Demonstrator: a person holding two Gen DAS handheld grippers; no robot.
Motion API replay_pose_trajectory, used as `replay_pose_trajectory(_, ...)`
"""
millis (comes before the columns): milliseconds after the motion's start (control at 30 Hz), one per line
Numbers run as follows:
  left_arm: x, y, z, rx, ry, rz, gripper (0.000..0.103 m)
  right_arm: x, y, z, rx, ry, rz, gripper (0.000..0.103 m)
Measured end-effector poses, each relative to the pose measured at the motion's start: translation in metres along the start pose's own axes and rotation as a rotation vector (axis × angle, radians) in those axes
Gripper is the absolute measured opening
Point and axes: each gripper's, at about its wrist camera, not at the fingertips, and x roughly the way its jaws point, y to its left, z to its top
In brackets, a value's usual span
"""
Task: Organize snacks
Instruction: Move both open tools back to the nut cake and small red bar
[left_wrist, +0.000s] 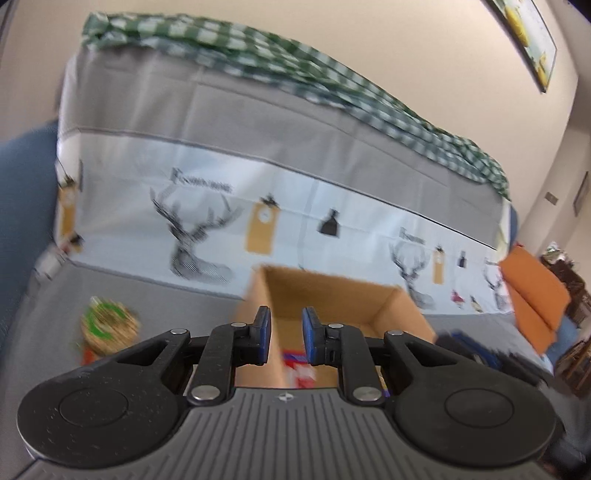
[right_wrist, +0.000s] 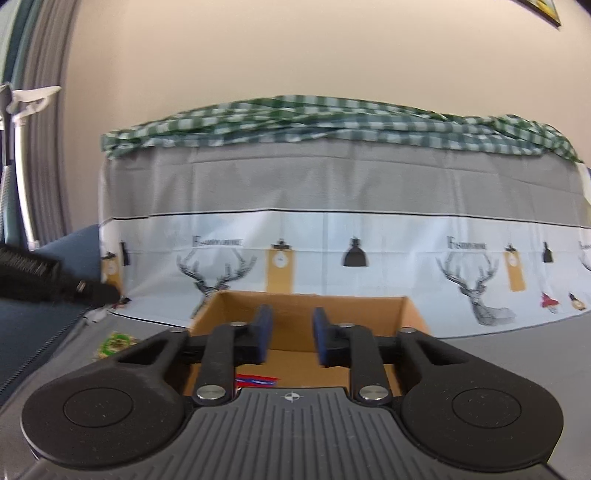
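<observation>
A: Two grippers, both empty. Left gripper (left_wrist: 286, 336): jaws apart by a narrow gap, nothing between the pads. Right gripper (right_wrist: 291, 338): the same, a small gap, nothing held.

B: What lies past the fingertips?

A: Cardboard box (left_wrist: 391, 306), open-topped, just ahead of and below both. Inside it a red-and-blue snack packet (right_wrist: 256, 381) lies flat on the floor near the front wall. Outside, to the left on the grey cover (left_wrist: 166, 295), sits a round green-and-tan snack pack (left_wrist: 109, 326), well apart from the box. That view is blurred; its label is unreadable.

B: Handling estimate for the round one?

A: Judged light, thin-walled wrapper or lid, probably crushable and somewhat slick. I would pinch across its rim or outer edge with gentle closure, not over the middle. The jaws would need to spread wider first.

B: Surroundings?

A: Deer-print cloth (right_wrist: 332, 258) behind the box, green checked fabric (right_wrist: 332, 122) on top.
</observation>
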Motion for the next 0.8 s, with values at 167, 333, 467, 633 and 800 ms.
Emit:
replay_pose_trajectory(167,0.009,0.037,0.02,-0.006,-0.017,-0.042,0.02,0.005,0.027,0.0,-0.009,0.008,0.045,0.023)
replay_pose_trajectory(333,0.031,0.079,-0.009,-0.037,0.092,0.005,0.02,0.009,0.058,-0.004,-0.036,0.02,0.101,0.023)
replay_pose_trajectory(467,0.026,0.092,-0.004,-0.012,0.064,0.057,0.02,0.014,0.085,-0.006,-0.051,0.037,0.162,0.023)
replay_pose_trajectory(633,0.021,0.12,-0.001,-0.109,0.063,0.139,0.02,0.028,0.122,-0.012,-0.059,0.074,0.241,0.023)
replay_pose_trajectory(800,0.021,0.153,0.002,-0.233,0.077,0.211,0.02,0.041,0.163,-0.021,-0.096,0.113,0.326,0.023)
